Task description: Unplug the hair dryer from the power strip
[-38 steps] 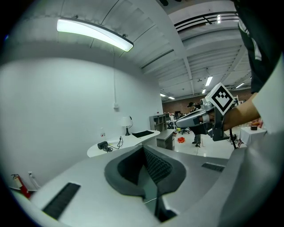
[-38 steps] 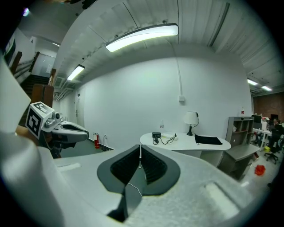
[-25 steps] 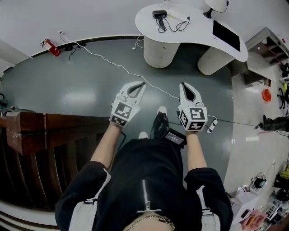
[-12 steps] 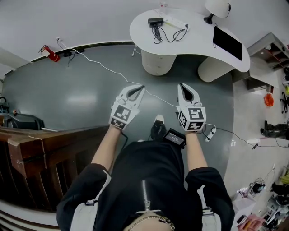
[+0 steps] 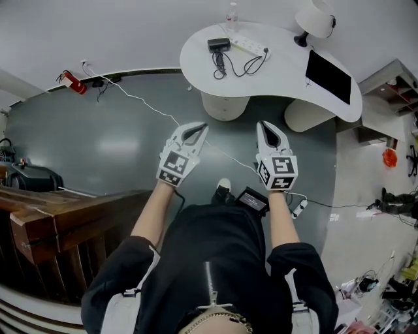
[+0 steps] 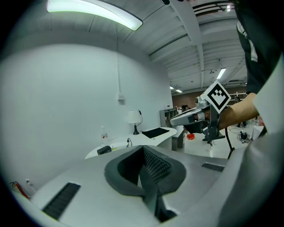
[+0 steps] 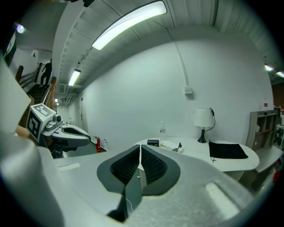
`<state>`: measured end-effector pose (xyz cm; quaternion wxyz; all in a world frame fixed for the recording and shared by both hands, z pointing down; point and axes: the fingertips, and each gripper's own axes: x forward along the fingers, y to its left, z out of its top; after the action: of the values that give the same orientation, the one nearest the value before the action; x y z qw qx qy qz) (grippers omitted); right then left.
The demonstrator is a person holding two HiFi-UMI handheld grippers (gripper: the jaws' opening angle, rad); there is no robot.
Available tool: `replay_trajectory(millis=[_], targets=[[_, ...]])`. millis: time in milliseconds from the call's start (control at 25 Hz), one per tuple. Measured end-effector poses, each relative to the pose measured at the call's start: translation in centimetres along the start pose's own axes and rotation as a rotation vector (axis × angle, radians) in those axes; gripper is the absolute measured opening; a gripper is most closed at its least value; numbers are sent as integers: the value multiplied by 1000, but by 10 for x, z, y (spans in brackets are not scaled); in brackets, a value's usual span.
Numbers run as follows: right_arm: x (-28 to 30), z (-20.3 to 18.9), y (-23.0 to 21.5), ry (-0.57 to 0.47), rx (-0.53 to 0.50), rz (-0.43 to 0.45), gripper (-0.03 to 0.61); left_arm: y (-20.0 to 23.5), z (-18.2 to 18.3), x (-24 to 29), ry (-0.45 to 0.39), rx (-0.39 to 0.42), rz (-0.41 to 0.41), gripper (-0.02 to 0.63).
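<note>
Holding both tools out ahead of us, we stand on the grey floor (image 5: pixel 98 140) well short of the curved white table (image 5: pixel 281 62), with nothing gripped. The left gripper (image 5: pixel 203 126) has its fingers (image 6: pixel 155 166) pressed together with nothing between them, and the right gripper (image 5: pixel 263 123) likewise has its fingers (image 7: pixel 151 166) closed on each other and bare. Both point toward the table, side by side and apart from one another. The hair dryer (image 5: pixel 219 45), a small black shape from here, lies on the table at the end nearest the fire extinguisher (image 5: pixel 72 81), just beside the white power strip (image 5: pixel 248 46). A black cable (image 5: pixel 243 66) loops over the tabletop in front of those two; we cannot tell from this far whether its plug sits in the strip. Behind the power strip, at the table's far edge, stands a clear bottle (image 5: pixel 232 13). At the table's other end are a white lamp (image 5: pixel 313 16) and a flat black mat (image 5: pixel 328 77). A thin white cord (image 5: pixel 144 101) trails across the floor from the wall near the fire extinguisher, passing in front of the table's base.
</note>
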<state>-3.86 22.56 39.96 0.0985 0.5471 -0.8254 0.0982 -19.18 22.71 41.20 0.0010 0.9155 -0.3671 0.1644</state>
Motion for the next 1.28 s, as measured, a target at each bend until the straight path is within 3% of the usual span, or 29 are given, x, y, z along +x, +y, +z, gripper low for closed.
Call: replay_trajectory(millis=[640, 1280], targets=[[34, 12, -92, -25, 43, 12, 6, 14, 22, 81, 46, 37, 36, 11], [132, 41, -159, -28, 37, -69, 6, 88, 32, 204, 35, 60, -76, 11]])
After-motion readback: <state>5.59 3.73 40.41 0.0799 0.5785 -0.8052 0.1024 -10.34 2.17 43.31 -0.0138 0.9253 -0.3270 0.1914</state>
